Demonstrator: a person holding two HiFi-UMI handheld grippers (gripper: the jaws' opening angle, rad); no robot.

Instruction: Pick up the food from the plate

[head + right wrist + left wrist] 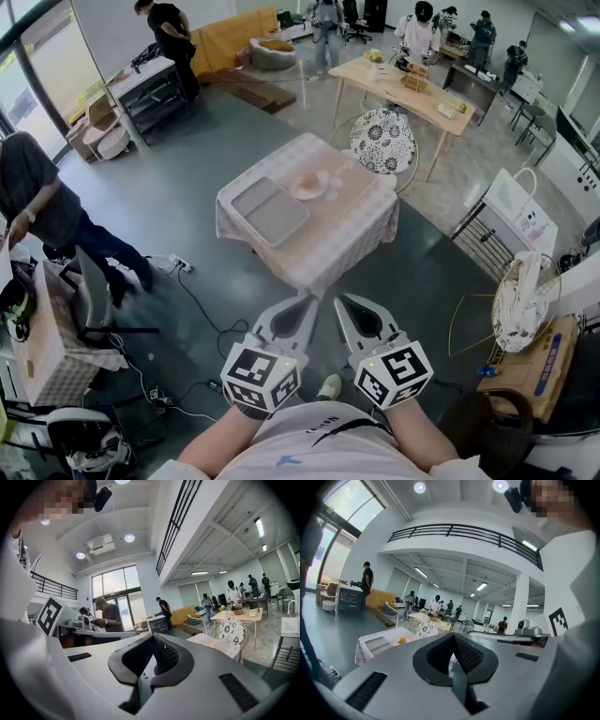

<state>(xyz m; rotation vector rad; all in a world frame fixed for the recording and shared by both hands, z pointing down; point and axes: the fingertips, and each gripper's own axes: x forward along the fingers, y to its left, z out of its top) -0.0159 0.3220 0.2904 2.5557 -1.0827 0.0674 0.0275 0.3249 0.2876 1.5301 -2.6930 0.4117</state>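
A small table with a pale checked cloth (347,234) stands in the middle of the floor, a good way ahead of me. On it a round plate (307,192) holds orange-pink food (309,182), and a flat grey tray (270,210) lies to its left. My left gripper (302,302) and right gripper (343,300) are held close to my body, side by side, well short of the table. Both are shut with nothing in them. The left gripper view shows the food (401,641) far off on the table (365,651). The right gripper view catches only a table corner (220,648).
Behind the table stands a patterned round-backed chair (382,141), then a wooden table (412,89) with people around it. A person (37,211) stands at the left by boxes. A cable (202,305) trails on the floor. A white cart (514,220) and a cardboard box (544,361) are at the right.
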